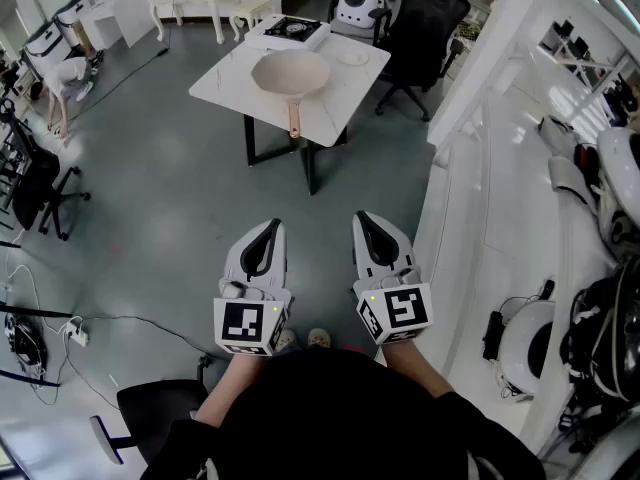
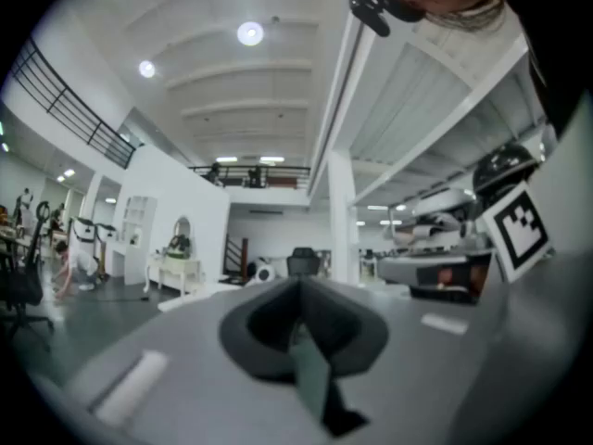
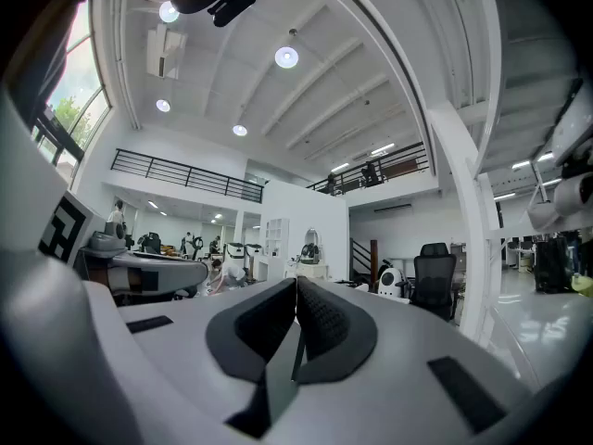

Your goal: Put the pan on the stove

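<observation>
A beige pan (image 1: 290, 71) with a copper-coloured handle (image 1: 294, 118) lies on a white table (image 1: 232, 76) far ahead in the head view. A black stove (image 1: 293, 29) sits at the table's far edge, behind the pan. My left gripper (image 1: 268, 231) and right gripper (image 1: 366, 222) are held side by side near my body, well short of the table, both shut with nothing between the jaws. In the left gripper view the left gripper (image 2: 298, 286) points level across the room, and the right gripper (image 3: 296, 284) does the same in the right gripper view.
A white plate (image 1: 352, 57) lies on the table right of the pan. A black office chair (image 1: 422, 28) stands behind the table, another (image 1: 40, 188) at the left. A long white bench (image 1: 500, 228) with robot parts runs along the right. Cables (image 1: 90, 323) lie on the grey floor.
</observation>
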Tool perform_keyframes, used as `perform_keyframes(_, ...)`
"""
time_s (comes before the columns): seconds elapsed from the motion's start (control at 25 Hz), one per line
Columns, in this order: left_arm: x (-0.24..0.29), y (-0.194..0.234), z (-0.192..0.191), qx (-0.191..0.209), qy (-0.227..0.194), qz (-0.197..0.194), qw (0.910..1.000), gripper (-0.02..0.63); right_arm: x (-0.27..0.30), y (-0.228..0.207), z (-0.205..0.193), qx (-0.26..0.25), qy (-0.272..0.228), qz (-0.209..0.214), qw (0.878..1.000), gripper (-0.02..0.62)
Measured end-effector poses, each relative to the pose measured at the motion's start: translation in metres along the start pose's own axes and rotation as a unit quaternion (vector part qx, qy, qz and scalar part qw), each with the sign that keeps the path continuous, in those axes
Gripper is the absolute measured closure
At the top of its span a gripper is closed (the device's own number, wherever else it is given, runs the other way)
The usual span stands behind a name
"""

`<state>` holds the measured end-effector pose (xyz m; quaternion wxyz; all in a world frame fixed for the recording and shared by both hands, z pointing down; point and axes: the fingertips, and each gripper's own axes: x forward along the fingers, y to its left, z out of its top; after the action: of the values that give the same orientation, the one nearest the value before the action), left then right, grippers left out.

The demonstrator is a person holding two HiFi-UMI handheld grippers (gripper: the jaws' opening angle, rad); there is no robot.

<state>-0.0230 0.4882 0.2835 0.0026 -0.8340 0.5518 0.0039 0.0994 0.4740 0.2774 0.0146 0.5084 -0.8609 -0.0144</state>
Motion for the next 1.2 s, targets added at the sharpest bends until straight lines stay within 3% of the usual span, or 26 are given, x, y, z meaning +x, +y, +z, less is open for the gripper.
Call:
perform_keyframes(0.76,0.021,-0.026,-0.004,-0.006,-0.004,-0.003,1.0,0.591,0.002,-0.025,-0.005,0.01,-0.008,0.034,0.999,0.571)
perform_keyframes(1.2,0.028,-0.022,-0.011,-0.022,0.011,-0.001,0.9997,0.512,0.009,-0.029,-0.009,0.026,-0.01,0.043,0.999,0.569)
